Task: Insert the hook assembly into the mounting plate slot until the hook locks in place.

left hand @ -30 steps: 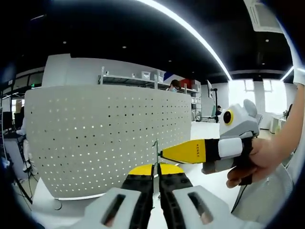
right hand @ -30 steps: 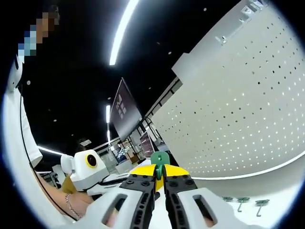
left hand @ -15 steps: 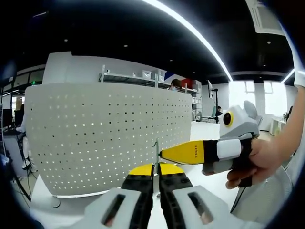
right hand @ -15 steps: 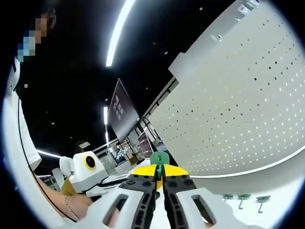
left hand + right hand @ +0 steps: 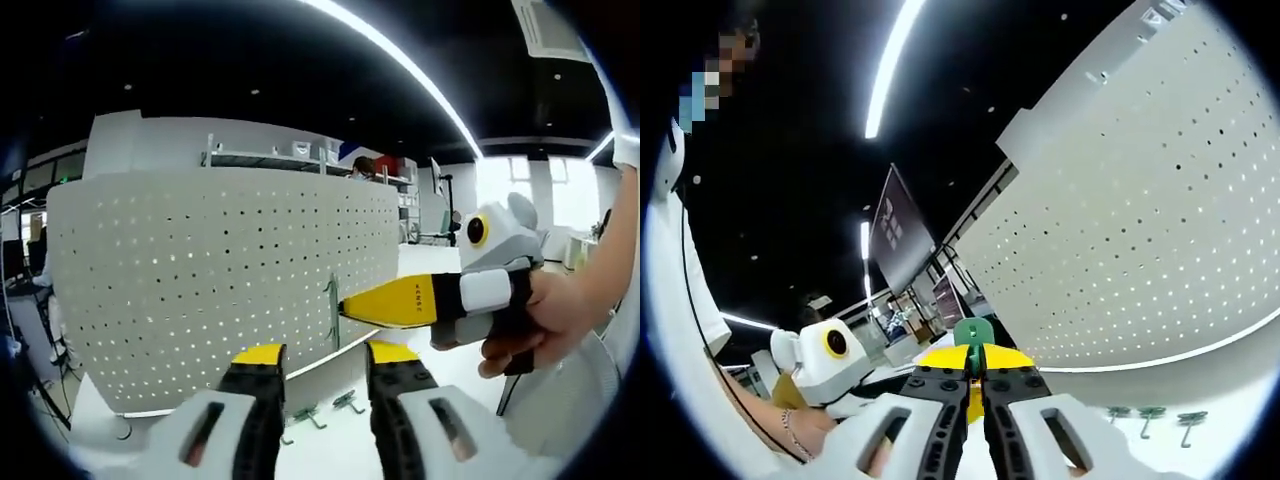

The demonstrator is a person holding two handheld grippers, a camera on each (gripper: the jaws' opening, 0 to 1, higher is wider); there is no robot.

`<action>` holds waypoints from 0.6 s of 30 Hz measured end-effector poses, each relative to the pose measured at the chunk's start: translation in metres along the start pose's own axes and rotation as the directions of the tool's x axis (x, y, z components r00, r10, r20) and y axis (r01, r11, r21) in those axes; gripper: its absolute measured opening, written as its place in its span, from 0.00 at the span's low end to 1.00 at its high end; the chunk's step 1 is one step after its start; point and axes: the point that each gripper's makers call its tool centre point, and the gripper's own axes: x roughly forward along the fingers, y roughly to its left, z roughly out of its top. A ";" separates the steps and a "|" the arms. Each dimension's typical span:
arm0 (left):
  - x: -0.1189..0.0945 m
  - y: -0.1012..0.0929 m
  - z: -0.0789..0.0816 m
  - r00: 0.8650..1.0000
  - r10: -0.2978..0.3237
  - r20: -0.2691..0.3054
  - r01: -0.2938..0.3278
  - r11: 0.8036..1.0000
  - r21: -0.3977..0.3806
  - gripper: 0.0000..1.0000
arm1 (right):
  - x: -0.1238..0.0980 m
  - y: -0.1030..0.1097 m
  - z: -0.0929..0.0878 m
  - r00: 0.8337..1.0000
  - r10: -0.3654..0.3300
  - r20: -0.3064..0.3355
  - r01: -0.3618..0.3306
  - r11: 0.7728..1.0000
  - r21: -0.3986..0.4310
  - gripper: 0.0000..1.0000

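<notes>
Green-headed metal hook [image 5: 332, 300] pinched by right gripper [image 5: 345, 306] before white perforated mounting plate [image 5: 200, 280]; left gripper [image 5: 320, 365] jaws spread. Prongs best aligned squarely with holes.

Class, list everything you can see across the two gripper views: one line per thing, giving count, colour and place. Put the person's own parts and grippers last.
Perforated mounting plate: one, white, upright on the table, ahead of both grippers.
Held hook: one, green, in the right gripper's tips, beside the plate.
Spare hooks: three in the right gripper view, green, lying on the table at the plate's foot.
Table: one, white, under the plate.
Ceiling light strips: white, overhead.
Hand: one, holding the right gripper.
Left gripper: yellow-tipped, jaws apart, empty.
Right gripper: yellow-tipped, closed on the hook.
</notes>
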 end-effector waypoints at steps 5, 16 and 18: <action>0.003 -0.002 -0.008 1.000 -0.011 -0.021 0.011 1.000 0.004 0.68 | -0.001 -0.001 0.000 1.000 0.001 0.002 -0.001 1.000 0.007 0.00; 0.003 -0.001 -0.016 0.999 -0.005 -0.045 0.005 1.000 0.000 0.77 | -0.008 -0.002 0.014 0.997 -0.078 0.003 0.077 0.983 -0.169 0.00; 0.003 -0.001 -0.017 0.999 -0.005 -0.048 0.005 1.000 0.001 0.77 | -0.008 -0.003 0.017 0.993 -0.117 -0.013 0.109 0.951 -0.290 0.00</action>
